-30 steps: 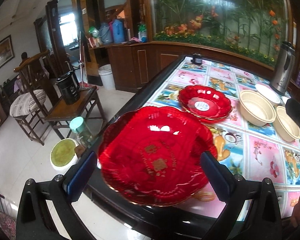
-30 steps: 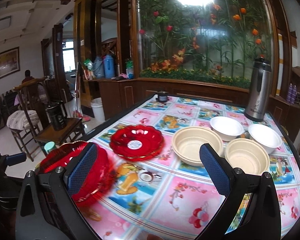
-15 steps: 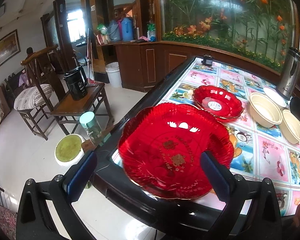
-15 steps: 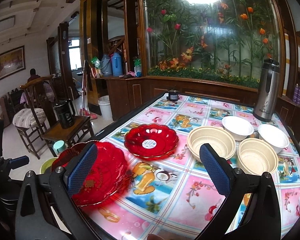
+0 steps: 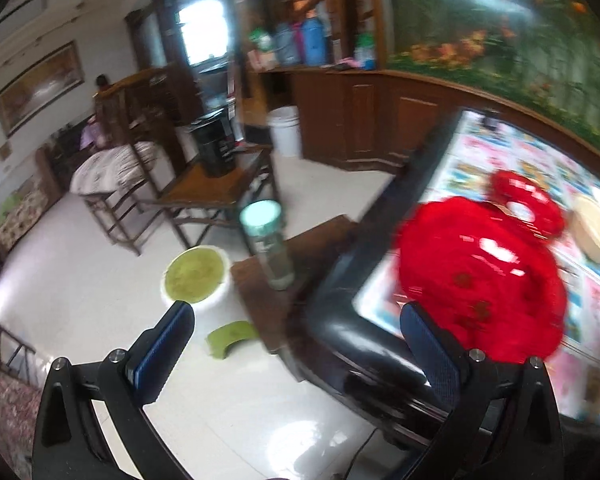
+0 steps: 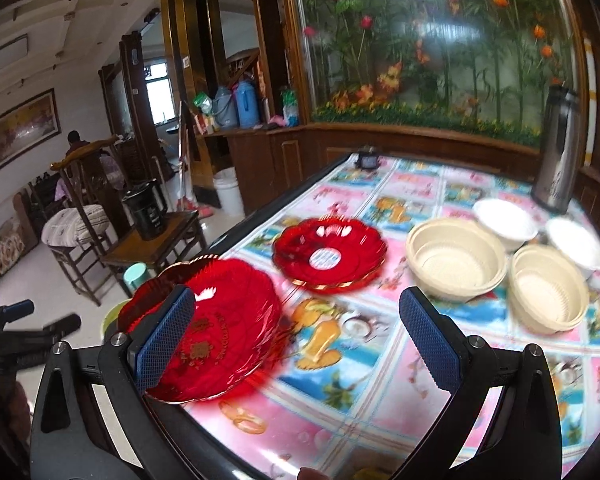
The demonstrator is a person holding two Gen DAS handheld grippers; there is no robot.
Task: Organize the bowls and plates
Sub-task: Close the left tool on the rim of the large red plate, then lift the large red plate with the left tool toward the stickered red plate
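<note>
The left gripper (image 5: pixel 296 342) had its fingers (image 5: pixel 430 350) spread wide, holding nothing, out past the surface's near left corner. The right gripper (image 6: pixel 296 326) was also wide and empty above the surface (image 6: pixel 380 400). A large red plate (image 6: pixel 212 328) lay at the near left corner, a smaller red plate (image 6: pixel 330 254) just beyond it. Right of those sat two beige bowls (image 6: pixel 456 258) and two white bowls (image 6: pixel 504 222).

Two scalloped red plastic plates (image 6: pixel 204 332) (image 6: pixel 330 254). Two beige ribbed plastic bowls (image 6: pixel 456 258) (image 6: pixel 548 292). Two white round bowls (image 6: pixel 504 222) (image 6: pixel 576 246).
</note>
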